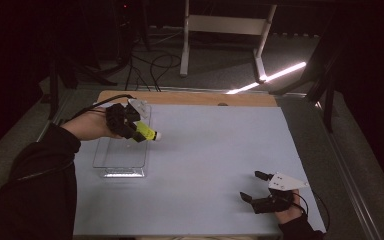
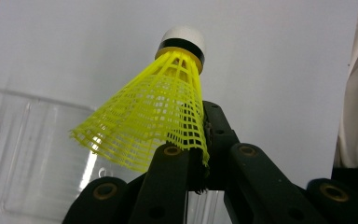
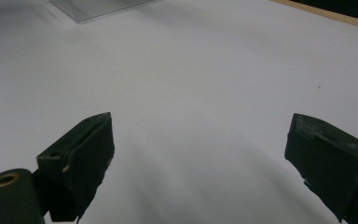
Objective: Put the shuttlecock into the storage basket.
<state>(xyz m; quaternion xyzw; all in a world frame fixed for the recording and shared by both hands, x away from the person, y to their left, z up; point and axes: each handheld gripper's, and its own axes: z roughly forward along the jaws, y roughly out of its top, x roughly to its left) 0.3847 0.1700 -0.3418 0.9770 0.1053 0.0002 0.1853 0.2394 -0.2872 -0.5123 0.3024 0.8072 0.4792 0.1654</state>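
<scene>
A yellow shuttlecock [image 1: 147, 132] with a white cork tip hangs over the right edge of a clear plastic tray [image 1: 107, 155]. My left gripper [image 1: 132, 131] is shut on the rim of its mesh skirt. In the left gripper view the shuttlecock [image 2: 156, 112] points its cork away from me, the skirt pinched between the black jaws, with the tray [image 2: 23, 158] below at the left. My right gripper [image 1: 254, 186] rests low at the table's front right, open and holding nothing. Its two fingertips [image 3: 81, 161] stand wide apart over bare white surface.
The white table sheet [image 1: 205, 150] covers most of the wooden table. Behind the table stand a white metal frame [image 1: 225, 30], cables on the floor and a bright light strip [image 1: 272, 76]. A corner of the tray [image 3: 93, 8] shows far off in the right gripper view.
</scene>
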